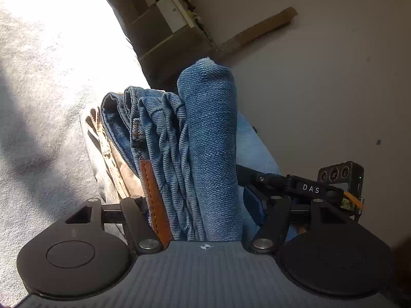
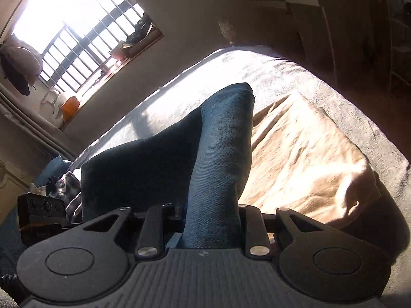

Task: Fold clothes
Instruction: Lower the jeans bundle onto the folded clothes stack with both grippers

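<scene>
The jeans [image 1: 205,141] hang bunched above the grey bedspread [image 1: 38,102], lifted clear of the beige garment [image 2: 303,154] spread on it. The left gripper [image 1: 205,228] is clenched on the thick waistband bundle by the leather patch [image 1: 154,197]; the right gripper [image 2: 210,228] seems clamped on a folded leg edge, though its pads are hidden. Denim is heavy, stiff and grippy: seams and waistband give the surest hold.

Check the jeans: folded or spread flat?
Folded: the jeans show stacked denim layers bunched in the left hand-held gripper, raised off the bed.
</scene>
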Tool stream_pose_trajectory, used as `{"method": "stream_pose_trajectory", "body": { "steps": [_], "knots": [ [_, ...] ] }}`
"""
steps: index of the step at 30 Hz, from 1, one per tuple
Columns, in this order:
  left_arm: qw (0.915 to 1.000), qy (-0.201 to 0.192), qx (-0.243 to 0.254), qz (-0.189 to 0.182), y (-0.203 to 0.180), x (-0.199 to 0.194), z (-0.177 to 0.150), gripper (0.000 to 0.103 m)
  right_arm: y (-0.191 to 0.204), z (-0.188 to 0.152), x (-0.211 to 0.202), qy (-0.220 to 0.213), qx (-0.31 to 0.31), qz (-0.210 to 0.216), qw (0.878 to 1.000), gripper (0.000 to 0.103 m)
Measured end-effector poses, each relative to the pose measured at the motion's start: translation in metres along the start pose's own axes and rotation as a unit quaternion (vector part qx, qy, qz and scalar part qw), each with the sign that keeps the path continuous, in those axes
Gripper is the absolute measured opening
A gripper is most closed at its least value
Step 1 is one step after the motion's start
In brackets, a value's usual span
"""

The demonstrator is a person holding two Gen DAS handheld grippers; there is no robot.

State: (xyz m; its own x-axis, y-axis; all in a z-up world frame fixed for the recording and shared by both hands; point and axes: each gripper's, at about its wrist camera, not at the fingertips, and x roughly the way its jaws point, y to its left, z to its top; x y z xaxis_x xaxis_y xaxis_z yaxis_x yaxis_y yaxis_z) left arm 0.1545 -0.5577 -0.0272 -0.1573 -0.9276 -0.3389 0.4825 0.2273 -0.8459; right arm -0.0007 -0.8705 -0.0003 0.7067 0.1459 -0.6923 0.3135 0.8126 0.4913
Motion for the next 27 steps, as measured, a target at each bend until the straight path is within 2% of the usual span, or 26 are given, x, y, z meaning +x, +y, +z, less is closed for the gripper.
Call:
{"method": "stream_pose_trajectory", "body": {
  "steps": [4,8,14,18,20,22,24,27],
  "knots": [
    [0.9999,-0.002,-0.005,-0.013,0.009,0.041,0.012,0.065,-0.024,0.024,0.014,-0.002,-0.021,-0.028,0.999,0.025],
    [0.9997,-0.017,-0.006,-0.018,0.013,0.058,0.018,0.065,-0.043,0.044,0.018,-0.014,-0.036,-0.031,0.999,0.025],
    [0.9989,-0.043,-0.010,-0.016,0.021,0.083,0.044,0.065,-0.063,0.069,0.042,-0.014,-0.048,-0.003,0.999,0.025],
    [0.9992,-0.032,-0.020,0.008,0.046,0.092,0.031,0.065,-0.091,0.060,0.078,0.006,-0.035,0.009,0.999,0.025],
    [0.9989,-0.025,-0.033,0.021,0.065,0.104,0.026,0.064,-0.112,0.049,0.098,0.017,-0.023,-0.003,1.000,0.027],
    [0.9986,-0.023,-0.045,0.017,0.081,0.108,0.024,0.061,-0.133,0.040,0.107,0.002,0.010,0.005,1.000,0.031],
    [0.9989,-0.021,-0.040,0.008,0.081,0.109,0.029,0.060,-0.137,0.039,0.105,-0.007,0.009,0.016,1.000,0.031],
    [0.9992,-0.018,-0.036,-0.009,0.073,0.117,0.039,0.060,-0.133,0.048,0.099,0.010,-0.001,0.025,1.000,0.029]
  ]
}}
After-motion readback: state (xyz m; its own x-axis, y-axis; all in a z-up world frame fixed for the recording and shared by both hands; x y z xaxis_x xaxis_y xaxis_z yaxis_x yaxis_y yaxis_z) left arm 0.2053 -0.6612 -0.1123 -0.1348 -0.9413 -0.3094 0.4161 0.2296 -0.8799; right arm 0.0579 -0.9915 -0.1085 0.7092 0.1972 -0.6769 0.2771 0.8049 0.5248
